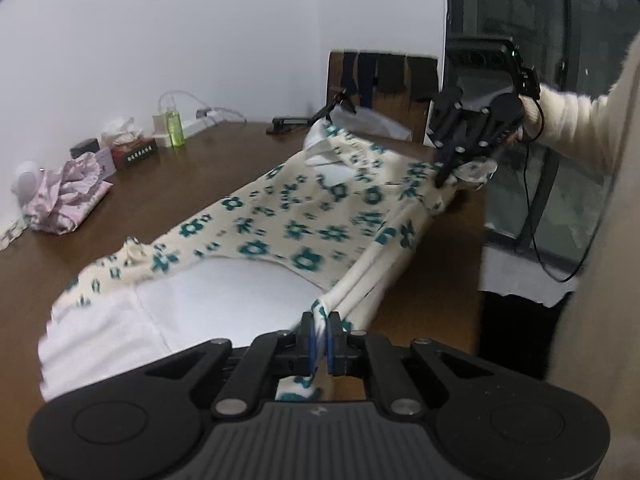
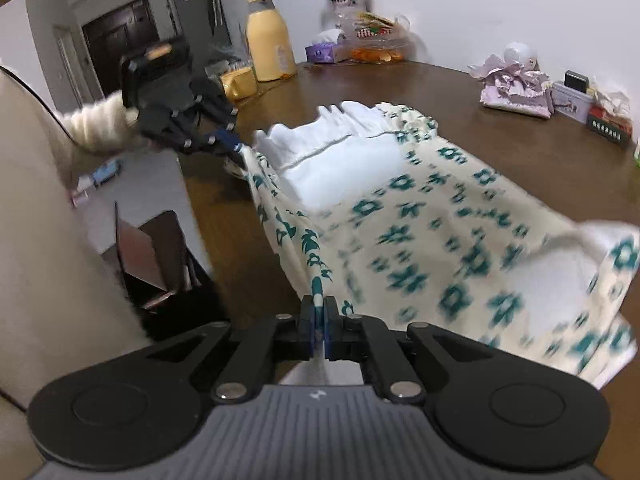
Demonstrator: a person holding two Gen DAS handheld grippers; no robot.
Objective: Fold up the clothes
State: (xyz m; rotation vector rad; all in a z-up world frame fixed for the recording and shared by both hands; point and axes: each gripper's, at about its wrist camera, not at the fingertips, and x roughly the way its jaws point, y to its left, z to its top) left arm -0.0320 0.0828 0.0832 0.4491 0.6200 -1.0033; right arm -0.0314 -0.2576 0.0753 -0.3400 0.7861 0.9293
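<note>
Floral garment (image 1: 304, 216) is stretched out long across the brown table (image 1: 192, 160), its near edge held up off the wood — white lining (image 1: 224, 292) is shown where the fabric is turned over. Left gripper (image 1: 320, 344) is seen w/ fingers pinched together on one end of that edge; right gripper (image 2: 320, 330) is likewise clamped on the other end, cloth drawn taut btwn the two. Blur is noted on the print in both views, so the fabric is judged to be in motion. A fold looks to be in hand, prob. a lengthwise one, w/ the held edge being carried over the body of the garment — not yet laid flat, no neat stack seen. Far end is bunched and ruffled, so smoothing is judged to be left, plus further folds. A crumpled pink garment (image 1: 68, 196) is lying apart toward the wall, unfolded as far as can be told.
</note>
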